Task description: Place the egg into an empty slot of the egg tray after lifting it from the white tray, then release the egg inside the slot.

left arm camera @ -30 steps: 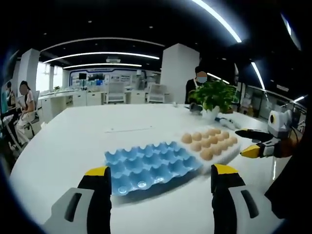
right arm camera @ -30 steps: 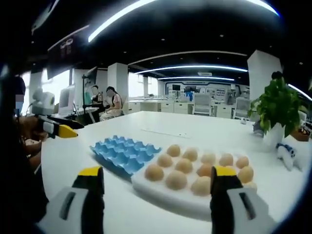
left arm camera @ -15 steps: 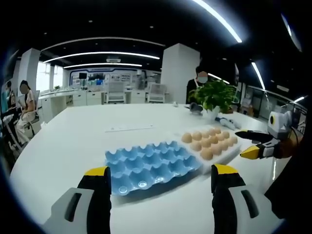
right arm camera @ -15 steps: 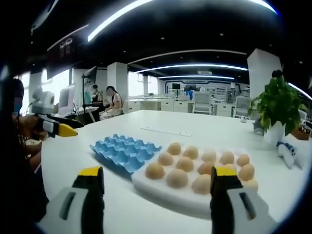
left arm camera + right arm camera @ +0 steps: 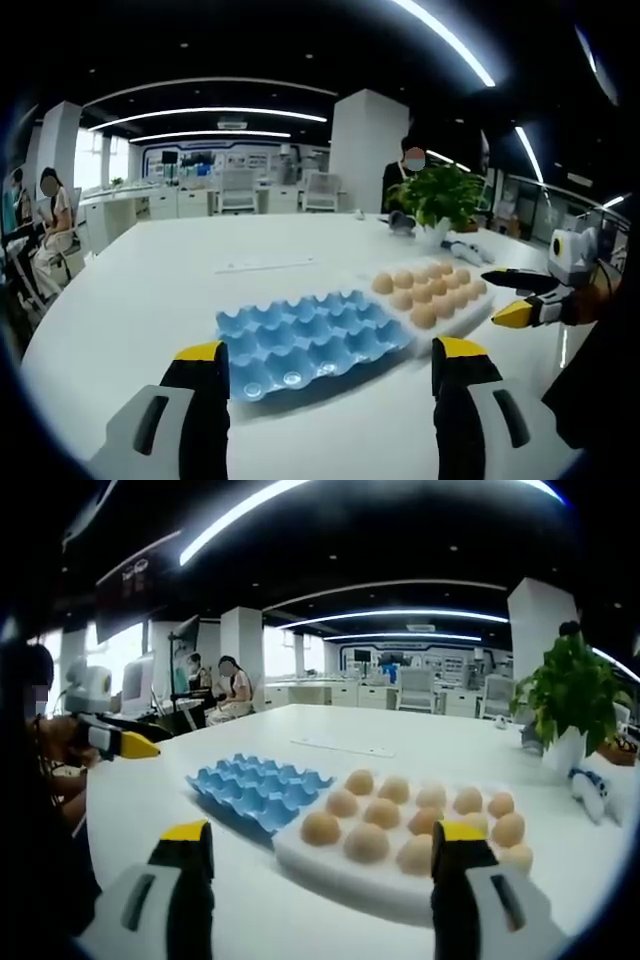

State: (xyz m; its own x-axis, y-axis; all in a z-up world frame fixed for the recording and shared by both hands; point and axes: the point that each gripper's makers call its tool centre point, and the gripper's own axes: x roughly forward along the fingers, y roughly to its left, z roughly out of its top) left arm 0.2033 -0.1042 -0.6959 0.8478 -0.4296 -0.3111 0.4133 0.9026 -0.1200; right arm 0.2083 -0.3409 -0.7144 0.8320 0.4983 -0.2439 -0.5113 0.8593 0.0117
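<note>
On the white tabletop (image 5: pixel 150 290) the blue egg tray (image 5: pixel 310 335) lies with all its slots bare, touching the white tray (image 5: pixel 330 865) that carries the brown eggs (image 5: pixel 366 842). The left gripper (image 5: pixel 325 375) hangs above the tabletop before the egg tray, fingers spread apart and grasping nothing. The right gripper (image 5: pixel 318 855) hangs over the near edge of the white tray, fingers likewise parted and bare, one tip in front of an egg.

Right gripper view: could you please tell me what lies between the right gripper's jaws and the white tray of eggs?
Only bare white table; nothing lies between the open right gripper and the white tray.
</note>
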